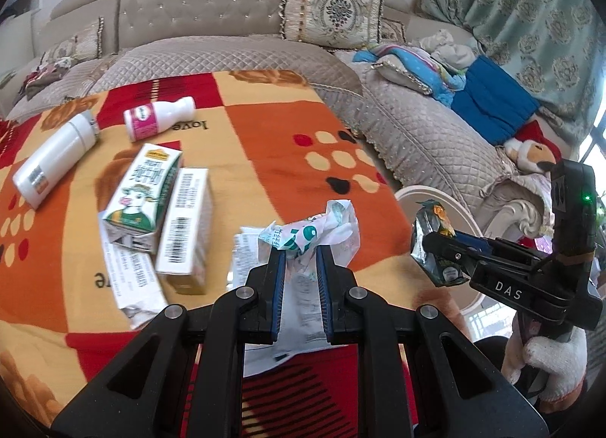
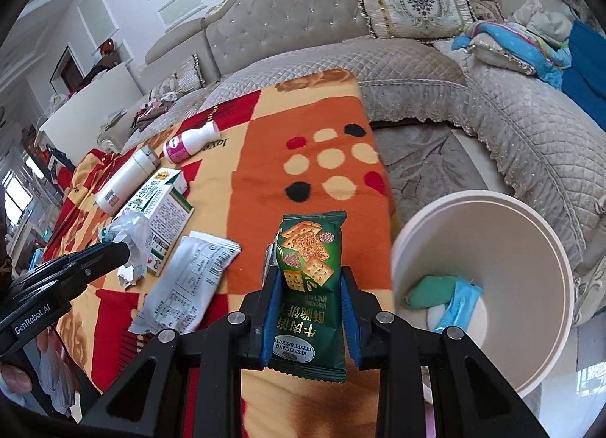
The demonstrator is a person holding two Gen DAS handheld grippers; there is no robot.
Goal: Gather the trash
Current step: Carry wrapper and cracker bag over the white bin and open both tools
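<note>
My left gripper (image 1: 300, 252) is shut on a crumpled white and teal wrapper (image 1: 314, 229) just above the orange patterned table cover (image 1: 265, 135); the wrapper also shows in the right wrist view (image 2: 128, 237). My right gripper (image 2: 308, 275) is shut on a green biscuit packet (image 2: 310, 271) held over the table's right edge, beside the white trash bin (image 2: 530, 324). In the left wrist view the right gripper (image 1: 435, 245) holds that packet (image 1: 431, 241) in front of the bin's rim (image 1: 416, 192). The bin holds a teal and a blue wrapper (image 2: 443, 298).
On the table lie a milk carton (image 1: 142, 192), a white box (image 1: 187, 222), a white tumbler (image 1: 57, 158), a pink-labelled bottle (image 1: 159, 116) and flat white wrappers (image 2: 185, 282). A quilted sofa (image 1: 235, 55) runs behind and to the right.
</note>
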